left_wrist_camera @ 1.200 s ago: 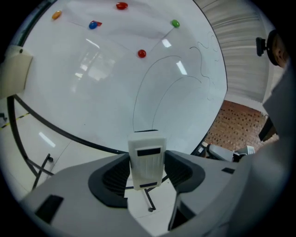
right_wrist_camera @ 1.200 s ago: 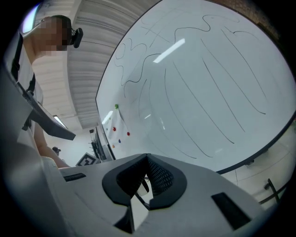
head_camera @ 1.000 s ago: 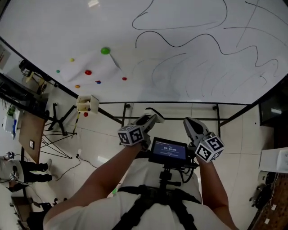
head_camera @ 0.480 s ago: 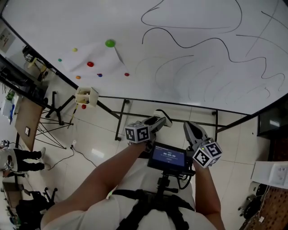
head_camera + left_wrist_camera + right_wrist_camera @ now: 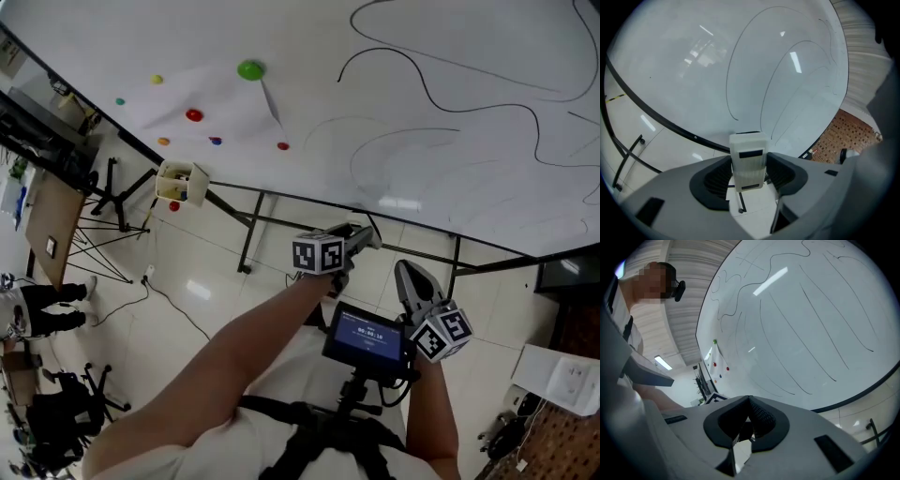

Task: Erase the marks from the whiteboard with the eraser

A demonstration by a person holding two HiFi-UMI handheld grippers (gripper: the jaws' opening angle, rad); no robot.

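Whiteboard (image 5: 309, 47) cropped at edges; left tongs (image 5: 364, 236) clamp eraser (image 5: 748, 159); right tongs (image 5: 407, 272) closed, empty.

Place: I read this as an indoor lab or office workroom.
Board: a big whiteboard (image 5: 309, 37) fills the far side on a black metal stand (image 5: 250, 230), with coloured magnets (image 5: 194, 115) near its left edge.
Floor: pale glossy tiles (image 5: 187, 328), with a cable (image 5: 173, 305) trailing across them.
Gear: I see a tripod (image 5: 112, 202) and a wheeled chair (image 5: 70, 412) off to my left.
Ceiling: a strip light (image 5: 663, 363).
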